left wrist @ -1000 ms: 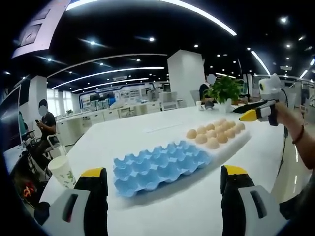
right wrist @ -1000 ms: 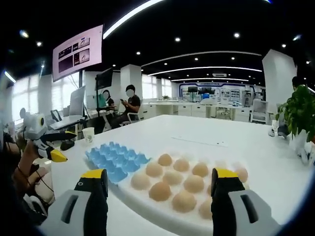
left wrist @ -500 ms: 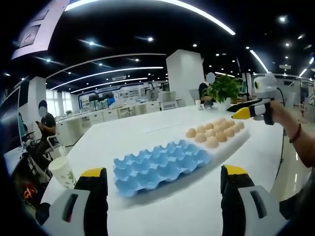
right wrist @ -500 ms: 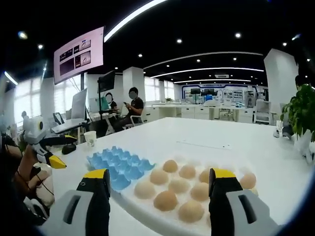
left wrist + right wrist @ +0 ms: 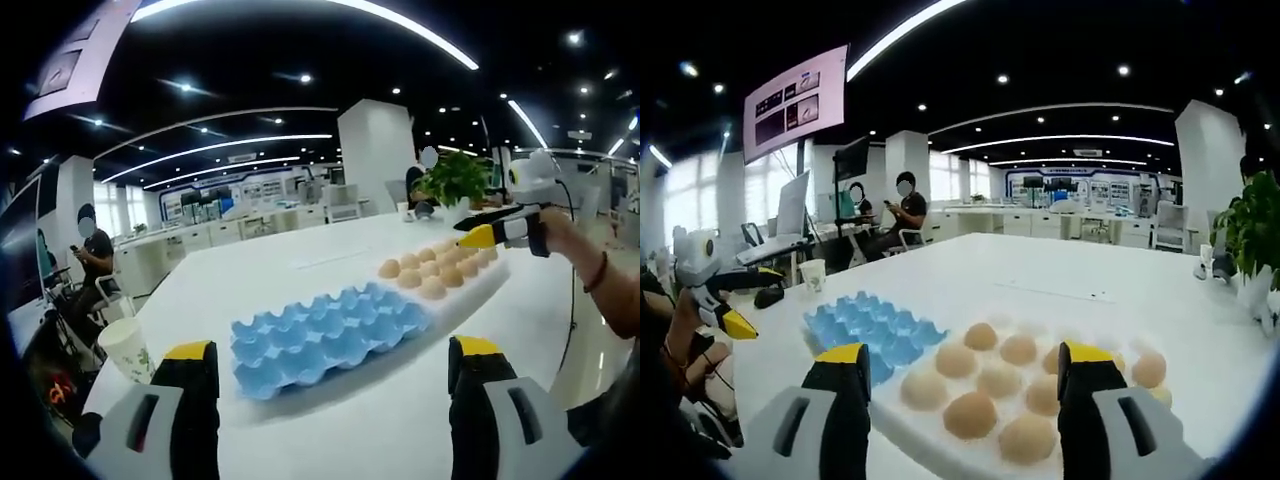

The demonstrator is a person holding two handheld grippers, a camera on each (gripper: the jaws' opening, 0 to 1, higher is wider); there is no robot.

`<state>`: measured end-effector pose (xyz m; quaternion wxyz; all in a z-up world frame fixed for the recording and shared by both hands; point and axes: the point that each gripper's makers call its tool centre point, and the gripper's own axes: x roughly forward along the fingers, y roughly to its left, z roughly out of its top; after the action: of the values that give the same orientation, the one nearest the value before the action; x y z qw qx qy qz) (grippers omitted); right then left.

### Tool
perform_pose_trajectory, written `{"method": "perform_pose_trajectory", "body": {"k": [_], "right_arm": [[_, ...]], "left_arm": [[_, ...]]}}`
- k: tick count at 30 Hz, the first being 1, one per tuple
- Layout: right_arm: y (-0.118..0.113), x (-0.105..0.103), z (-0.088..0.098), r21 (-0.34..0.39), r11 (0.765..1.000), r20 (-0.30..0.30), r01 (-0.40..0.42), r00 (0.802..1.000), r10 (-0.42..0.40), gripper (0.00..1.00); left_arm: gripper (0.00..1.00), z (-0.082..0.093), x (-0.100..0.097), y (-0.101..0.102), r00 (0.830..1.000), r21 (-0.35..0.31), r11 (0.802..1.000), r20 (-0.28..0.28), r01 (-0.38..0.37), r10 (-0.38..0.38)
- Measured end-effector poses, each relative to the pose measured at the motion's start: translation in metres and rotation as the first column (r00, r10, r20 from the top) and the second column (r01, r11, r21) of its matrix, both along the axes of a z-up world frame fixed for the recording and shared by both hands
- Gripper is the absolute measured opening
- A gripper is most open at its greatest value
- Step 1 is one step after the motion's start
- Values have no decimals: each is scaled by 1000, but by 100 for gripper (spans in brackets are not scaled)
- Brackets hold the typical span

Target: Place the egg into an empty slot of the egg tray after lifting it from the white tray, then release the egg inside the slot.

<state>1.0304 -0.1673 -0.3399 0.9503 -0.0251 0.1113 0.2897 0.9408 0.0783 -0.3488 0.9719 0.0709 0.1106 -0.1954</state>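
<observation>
A blue egg tray with bare slots lies on the white table, and beside it a white tray holds several tan eggs. My left gripper stands open in front of the blue egg tray, nothing between its fingers. My right gripper is open above the eggs in the white tray, with the blue egg tray to its left. In the left gripper view the right gripper hovers over the far end of the white tray. The left gripper also appears at the far left of the right gripper view.
A paper cup stands at the table's left corner. A potted plant sits at the far end of the table. Seated people work at desks behind. A sheet of paper lies mid-table.
My right gripper has moved left and lower over the eggs in the white tray. The left gripper has stayed in place.
</observation>
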Motion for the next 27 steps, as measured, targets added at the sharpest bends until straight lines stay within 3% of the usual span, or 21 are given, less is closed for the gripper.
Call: {"method": "perform_pose_trajectory", "body": {"k": [27], "right_arm": [[25,17,-16,32,999,-43,-26,999,27,63]], "left_arm": [[97,-2,6,4,1000,-3,1000,-11,-14,14]]}}
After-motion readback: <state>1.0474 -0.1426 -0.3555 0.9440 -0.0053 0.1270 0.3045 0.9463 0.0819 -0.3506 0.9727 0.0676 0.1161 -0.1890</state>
